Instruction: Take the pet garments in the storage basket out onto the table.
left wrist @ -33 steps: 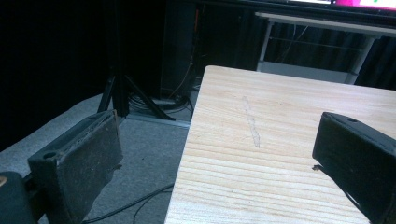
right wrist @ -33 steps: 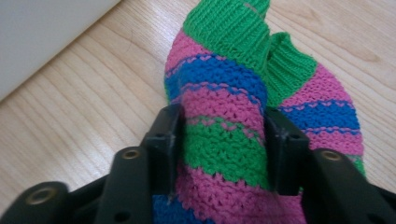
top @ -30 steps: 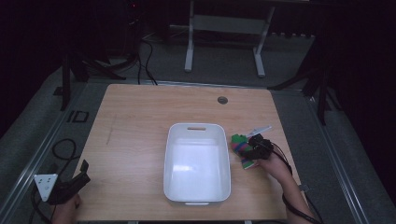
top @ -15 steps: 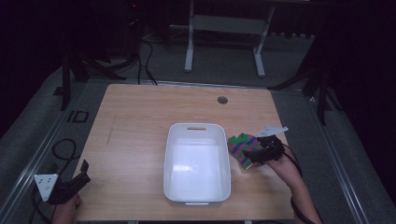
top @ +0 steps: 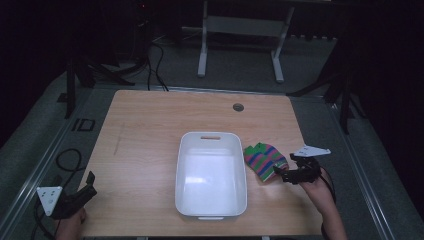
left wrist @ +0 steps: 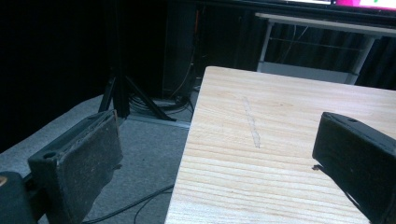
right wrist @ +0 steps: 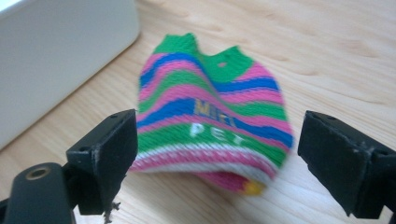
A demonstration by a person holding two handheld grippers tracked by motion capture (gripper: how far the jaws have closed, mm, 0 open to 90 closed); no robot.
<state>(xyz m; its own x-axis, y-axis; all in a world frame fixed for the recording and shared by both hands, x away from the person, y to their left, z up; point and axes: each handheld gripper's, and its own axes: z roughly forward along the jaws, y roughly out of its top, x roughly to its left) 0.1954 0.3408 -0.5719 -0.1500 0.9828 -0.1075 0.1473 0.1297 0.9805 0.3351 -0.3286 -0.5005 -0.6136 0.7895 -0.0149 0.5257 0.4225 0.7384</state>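
Note:
A striped knitted garment point(top: 265, 161) in green, pink and blue lies flat on the wooden table point(top: 150, 130), just right of the white bin point(top: 210, 136). My right gripper point(top: 281, 175) sits right of it, jaws pointing at it. In the right gripper view the garment point(right wrist: 210, 116) lies ahead of and between the spread jaws of the right gripper point(right wrist: 219, 128); the jaws have just been opening and the pads do not touch it. My left gripper point(top: 90, 182) rests at the table's near left corner, and its own view shows the left gripper point(left wrist: 217, 130) open with nothing in it.
The bin wall point(right wrist: 56, 51) stands close on the garment's left. A round cable hole point(top: 238, 107) sits in the far part of the table. The table's left edge point(left wrist: 187, 154) drops to grey floor with cables. A metal stand point(top: 240, 45) is beyond the table.
The right gripper let go of the garment and drew back to the right. The garment went from bunched at the jaws to lying spread beside the bin. The left gripper stayed still.

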